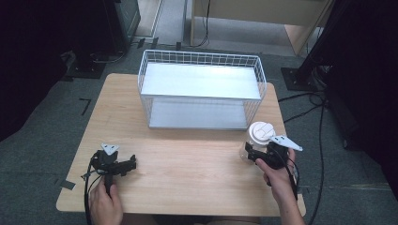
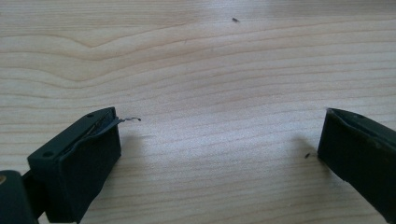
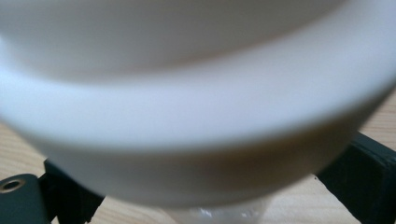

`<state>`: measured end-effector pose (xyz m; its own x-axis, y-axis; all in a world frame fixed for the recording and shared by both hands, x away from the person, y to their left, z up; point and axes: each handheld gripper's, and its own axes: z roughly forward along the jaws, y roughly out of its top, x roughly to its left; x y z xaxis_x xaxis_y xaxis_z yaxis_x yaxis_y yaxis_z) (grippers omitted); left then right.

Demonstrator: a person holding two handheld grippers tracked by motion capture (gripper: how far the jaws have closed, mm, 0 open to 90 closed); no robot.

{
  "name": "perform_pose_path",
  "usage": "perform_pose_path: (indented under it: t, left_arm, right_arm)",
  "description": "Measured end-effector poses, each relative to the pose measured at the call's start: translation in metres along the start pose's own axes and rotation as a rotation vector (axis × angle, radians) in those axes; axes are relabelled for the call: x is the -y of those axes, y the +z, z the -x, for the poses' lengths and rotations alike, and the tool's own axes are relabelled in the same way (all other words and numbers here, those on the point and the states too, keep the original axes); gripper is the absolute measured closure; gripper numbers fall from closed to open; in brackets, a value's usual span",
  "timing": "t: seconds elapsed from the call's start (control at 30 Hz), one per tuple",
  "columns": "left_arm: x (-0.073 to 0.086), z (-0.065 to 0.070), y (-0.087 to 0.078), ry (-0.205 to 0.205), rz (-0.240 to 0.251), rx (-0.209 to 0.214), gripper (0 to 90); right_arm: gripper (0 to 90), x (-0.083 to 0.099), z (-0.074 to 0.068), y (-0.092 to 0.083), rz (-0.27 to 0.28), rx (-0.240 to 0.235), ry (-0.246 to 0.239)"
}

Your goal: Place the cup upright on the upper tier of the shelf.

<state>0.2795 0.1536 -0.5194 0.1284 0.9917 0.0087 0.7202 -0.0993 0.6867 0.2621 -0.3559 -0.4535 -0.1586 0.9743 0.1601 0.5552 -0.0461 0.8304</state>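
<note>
A light wooden table (image 1: pixel 187 164) carries a white wire basket (image 1: pixel 202 89) with two flat grey shelves, standing at the far middle of the top. Near the table's right edge, just in front of the basket's right corner, stands a clear plastic cup (image 1: pixel 257 140) with a white lid (image 1: pixel 262 130), upright. The right tool (image 1: pixel 256 153), held in the person's right hand (image 1: pixel 279 180), is at the cup from the near side, its black jaws set on either side of the cup's clear body below the lid. In the right gripper view the lid (image 3: pixel 196 107) looms large and blurred, with a jaw showing at each lower corner and a bit of the clear cup (image 3: pixel 215 214) between them; the jaws stand close to the cup's sides, but whether they press on it cannot be told. The left tool (image 1: pixel 123 165) lies low over the near left part of the table, held by the left hand (image 1: pixel 105 204), well apart from the cup and basket. In the left gripper view its jaws are spread wide with nothing between them but bare wood grain (image 2: pixel 210 93); a thin curl of wire or fibre (image 2: pixel 130 119) sticks out from the tip of the left jaw.
</note>
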Motion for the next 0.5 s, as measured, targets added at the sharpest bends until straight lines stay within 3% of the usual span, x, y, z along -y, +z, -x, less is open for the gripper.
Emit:
perform_pose_path:
  t: [0.2,0.27,0.3,0.33,0.37,0.5]
  left_arm:
    - [0.0,0.0,0.0,0.0,0.0,0.0,0.0]
    - [0.0,0.0,0.0,0.0,0.0,0.0,0.0]
    - [0.0,0.0,0.0,0.0,0.0,0.0,0.0]
    - [0.0,0.0,0.0,0.0,0.0,0.0,0.0]
    - [0.0,0.0,0.0,0.0,0.0,0.0,0.0]
    - [0.0,0.0,0.0,-0.001,0.0,0.0,0.0]
  right_arm:
    - [11.6,-0.003,-0.004,0.004,0.035,-0.006,0.035]
    - [12.6,-0.003,-0.005,0.004,0.042,0.006,0.028]
    - [14.4,-0.003,-0.009,0.004,0.061,0.036,-0.006]
    - [14.4,-0.003,-0.009,0.004,0.061,0.036,-0.006]
    - [15.9,-0.005,-0.013,0.003,0.076,0.066,-0.023]
    - [16.3,-0.009,-0.013,0.001,0.089,0.027,0.025]
